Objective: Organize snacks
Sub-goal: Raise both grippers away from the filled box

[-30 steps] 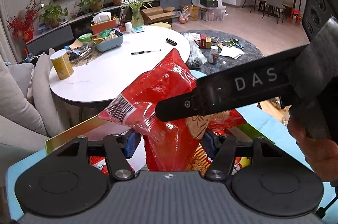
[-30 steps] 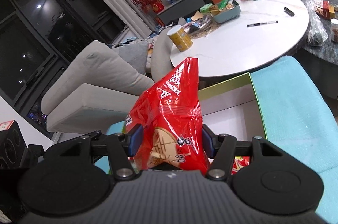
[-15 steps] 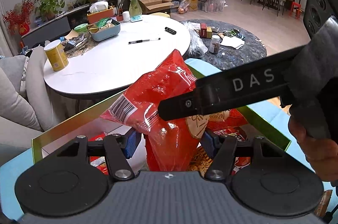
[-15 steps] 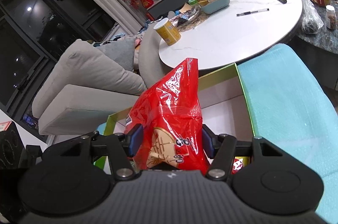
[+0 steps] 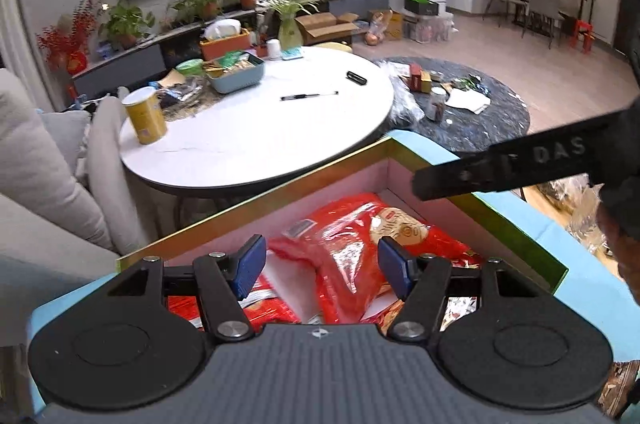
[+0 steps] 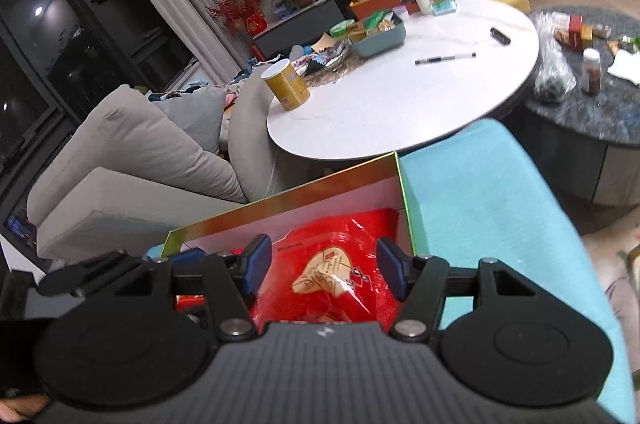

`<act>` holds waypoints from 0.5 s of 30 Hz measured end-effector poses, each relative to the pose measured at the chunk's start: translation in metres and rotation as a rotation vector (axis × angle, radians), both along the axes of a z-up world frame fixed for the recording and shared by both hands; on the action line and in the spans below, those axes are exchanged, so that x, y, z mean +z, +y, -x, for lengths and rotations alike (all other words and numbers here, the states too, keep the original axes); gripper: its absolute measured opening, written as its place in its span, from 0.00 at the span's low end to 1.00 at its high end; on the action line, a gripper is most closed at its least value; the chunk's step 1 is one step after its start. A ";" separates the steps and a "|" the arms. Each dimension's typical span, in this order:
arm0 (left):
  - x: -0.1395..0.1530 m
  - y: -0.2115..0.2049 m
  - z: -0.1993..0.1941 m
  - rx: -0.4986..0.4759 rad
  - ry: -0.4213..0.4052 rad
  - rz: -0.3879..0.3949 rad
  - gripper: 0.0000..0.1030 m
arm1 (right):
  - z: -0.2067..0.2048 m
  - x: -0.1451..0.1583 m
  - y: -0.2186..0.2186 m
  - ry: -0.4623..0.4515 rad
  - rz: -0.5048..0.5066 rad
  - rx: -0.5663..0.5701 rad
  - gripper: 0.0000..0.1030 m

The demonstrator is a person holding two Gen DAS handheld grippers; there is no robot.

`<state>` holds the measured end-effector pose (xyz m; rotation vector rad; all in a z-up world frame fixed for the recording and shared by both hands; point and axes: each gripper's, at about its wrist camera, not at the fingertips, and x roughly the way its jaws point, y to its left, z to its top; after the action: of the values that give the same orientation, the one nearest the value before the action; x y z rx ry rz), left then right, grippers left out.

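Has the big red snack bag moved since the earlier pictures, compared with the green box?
Yes. The red snack bag went down: earlier it stood above the box rim, held in both grippers; now it lies inside the green box, below the rim.

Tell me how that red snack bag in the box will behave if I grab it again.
The red snack bag looks like thin glossy film, creased and wrinkled, so it will probably flop and crumple rather than hold shape. The shiny surface may slip between the pads. It looks puffy and likely light for its size, and the contents may crush under a hard squeeze. It lies loose in the box, so it should lift freely.
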<state>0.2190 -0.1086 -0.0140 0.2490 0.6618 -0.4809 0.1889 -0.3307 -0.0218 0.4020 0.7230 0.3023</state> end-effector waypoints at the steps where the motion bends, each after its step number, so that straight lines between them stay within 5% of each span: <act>1: 0.002 0.005 0.003 0.008 0.000 0.004 0.61 | 0.003 0.002 0.000 -0.005 0.006 0.004 0.56; 15: 0.029 0.062 0.057 0.121 -0.017 0.037 0.68 | 0.058 0.033 0.019 -0.052 0.062 0.089 0.60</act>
<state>0.1617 -0.0467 0.0147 0.1771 0.6465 -0.3738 0.1313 -0.3118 0.0117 0.3025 0.6984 0.3720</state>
